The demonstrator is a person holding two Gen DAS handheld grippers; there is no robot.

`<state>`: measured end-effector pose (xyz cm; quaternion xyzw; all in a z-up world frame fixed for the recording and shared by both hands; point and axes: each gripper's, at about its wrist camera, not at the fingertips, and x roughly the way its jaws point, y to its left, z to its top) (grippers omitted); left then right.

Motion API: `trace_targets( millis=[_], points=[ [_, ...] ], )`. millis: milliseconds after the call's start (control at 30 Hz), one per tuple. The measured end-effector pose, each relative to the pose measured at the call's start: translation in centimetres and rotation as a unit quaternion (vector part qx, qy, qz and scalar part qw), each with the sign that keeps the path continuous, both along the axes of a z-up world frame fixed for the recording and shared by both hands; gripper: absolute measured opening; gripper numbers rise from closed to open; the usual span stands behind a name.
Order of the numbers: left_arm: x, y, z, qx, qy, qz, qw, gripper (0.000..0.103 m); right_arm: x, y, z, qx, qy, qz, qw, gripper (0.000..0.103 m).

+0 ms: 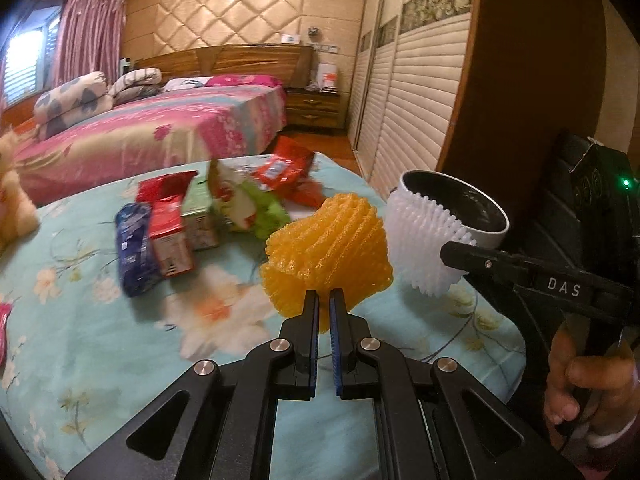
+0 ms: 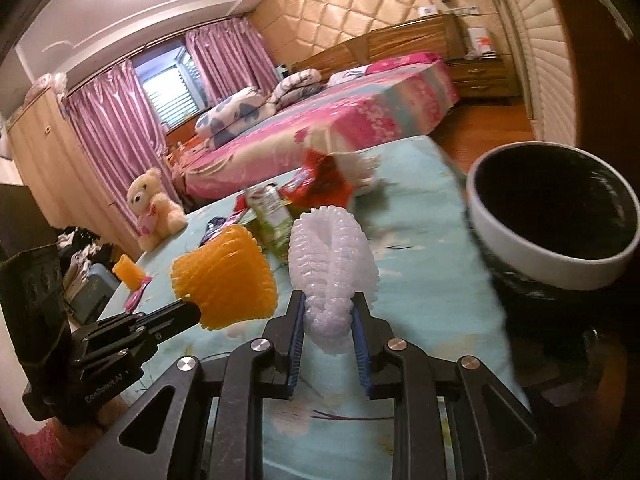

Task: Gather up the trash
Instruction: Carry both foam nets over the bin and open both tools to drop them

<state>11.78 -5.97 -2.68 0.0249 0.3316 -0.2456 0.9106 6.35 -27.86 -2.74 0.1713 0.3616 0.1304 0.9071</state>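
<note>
- Carrying step, I judge: left gripper [image 1: 324,312] clamps the orange ribbed foam-net sleeve [image 1: 326,250]; right gripper [image 2: 328,320] pinches the white spiky foam-net sleeve [image 2: 334,268], both above the floral turquoise tablecloth [image 1: 100,360].
- Next: bring both over the white-rimmed dark bin [image 2: 552,220], then release.
- Nets look soft, springy, crushable.

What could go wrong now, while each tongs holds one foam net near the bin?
1. The left tongs pinch only the edge of the orange foam net; it may slip out and fall back on the table.
2. The white foam net in the right tongs is soft and springy; it may catch on the bin rim instead of dropping in.
3. The two tongs are close together and may collide.
</note>
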Motion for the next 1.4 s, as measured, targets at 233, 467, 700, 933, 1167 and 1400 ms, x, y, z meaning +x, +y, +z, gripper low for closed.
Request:
trace_targets(
  millis=[233, 467, 700, 933, 1167, 1400],
  points=[
    [1.5, -3.6, -0.2, 0.013, 0.004, -0.019, 0.9997, 0.004, -0.7, -3.6, 0.2, 0.002, -0.001, -0.037, 0.999, 0.022],
    [3.1, -7.4, 0.2, 0.016, -0.001, -0.045, 0.9989, 0.004, -1.1, -6.8, 0.7, 0.003, -0.009, -0.07, 0.998, 0.022],
    [5.0, -10.7, 0.4, 0.023, -0.008, -0.066, 0.9975, 0.004, -1.0, -9.7, 1.1, 0.001, -0.013, -0.099, 0.995, 0.022],
    [7.2, -13.0, 0.7, 0.029, -0.011, -0.077, 0.9965, 0.004, 0.0, -12.2, 1.5, -0.005, -0.012, -0.121, 0.993, 0.022],
    [9.5, -16.1, 0.6, 0.039, 0.0, -0.09, 0.9952, 0.004, 1.8, -14.0, 1.0, -0.017, 0.01, -0.134, 0.991, 0.023],
    [12.0, -18.4, 0.1, 0.041, 0.03, -0.097, 0.9939, 0.004, 3.0, -15.1, 0.6, -0.025, 0.025, -0.137, 0.99, 0.023]
  ],
)
